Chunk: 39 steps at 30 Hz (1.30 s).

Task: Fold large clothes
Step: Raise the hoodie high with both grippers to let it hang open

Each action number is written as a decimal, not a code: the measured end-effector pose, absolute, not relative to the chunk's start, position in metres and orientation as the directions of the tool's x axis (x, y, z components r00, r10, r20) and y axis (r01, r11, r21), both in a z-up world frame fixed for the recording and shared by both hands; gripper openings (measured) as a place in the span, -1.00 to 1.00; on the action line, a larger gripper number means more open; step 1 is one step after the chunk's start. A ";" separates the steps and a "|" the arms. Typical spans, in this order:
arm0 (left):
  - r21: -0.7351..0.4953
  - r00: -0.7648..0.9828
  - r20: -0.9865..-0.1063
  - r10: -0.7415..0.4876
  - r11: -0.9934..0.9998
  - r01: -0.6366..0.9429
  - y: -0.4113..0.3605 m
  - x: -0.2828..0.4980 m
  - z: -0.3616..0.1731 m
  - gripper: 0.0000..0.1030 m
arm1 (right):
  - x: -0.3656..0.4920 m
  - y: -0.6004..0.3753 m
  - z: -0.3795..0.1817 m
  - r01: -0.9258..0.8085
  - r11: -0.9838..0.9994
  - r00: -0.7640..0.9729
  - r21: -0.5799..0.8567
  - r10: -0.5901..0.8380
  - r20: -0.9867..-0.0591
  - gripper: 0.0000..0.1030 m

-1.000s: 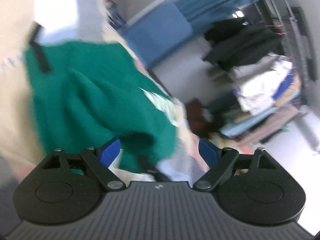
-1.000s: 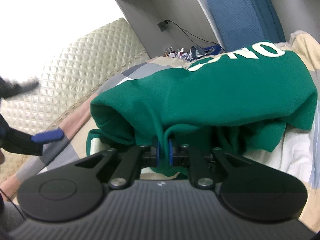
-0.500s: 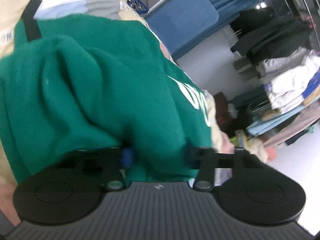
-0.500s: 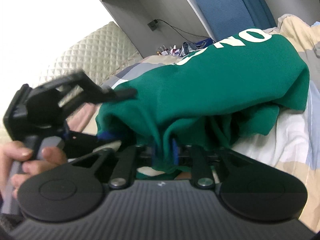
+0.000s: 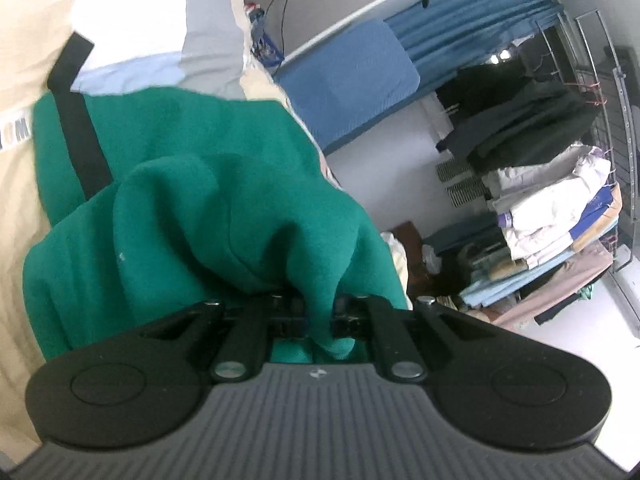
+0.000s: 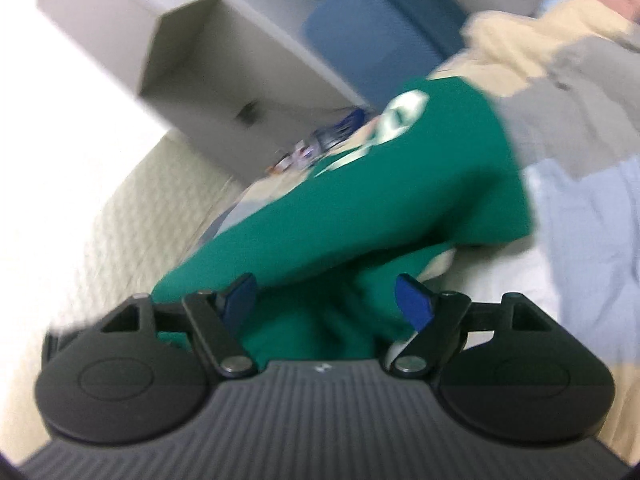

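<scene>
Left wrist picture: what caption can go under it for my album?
Left gripper shut on a fold of the green sweatshirt lying on the bed.

Bedroom in a home. Patchwork bedding covered the bed, quilted headboard behind. Clothes rack hung with dark garments, folded laundry stacked below. Blue curtain.
</scene>
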<state>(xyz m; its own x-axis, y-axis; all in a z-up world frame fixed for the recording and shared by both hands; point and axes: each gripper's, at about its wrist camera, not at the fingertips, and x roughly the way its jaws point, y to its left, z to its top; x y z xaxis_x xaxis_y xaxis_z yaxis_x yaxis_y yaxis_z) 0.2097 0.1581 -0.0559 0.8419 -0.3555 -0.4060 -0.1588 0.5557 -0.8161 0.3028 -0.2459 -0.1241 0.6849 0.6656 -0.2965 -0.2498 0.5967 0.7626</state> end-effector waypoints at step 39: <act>-0.772 0.874 0.197 -0.445 0.478 0.418 0.181 0.097 0.032 -0.87 | 0.202 -0.285 0.010 -0.686 0.447 0.640 0.575 0.746 0.184 -0.77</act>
<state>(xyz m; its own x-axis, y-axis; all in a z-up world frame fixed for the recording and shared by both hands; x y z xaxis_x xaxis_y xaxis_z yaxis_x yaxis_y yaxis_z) 0.0967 0.1813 0.0321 0.8737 -0.4448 0.1971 0.4178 0.4784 -0.7724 0.2021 -0.2848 0.0102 0.6398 0.7463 0.1836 -0.6859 0.4466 0.5745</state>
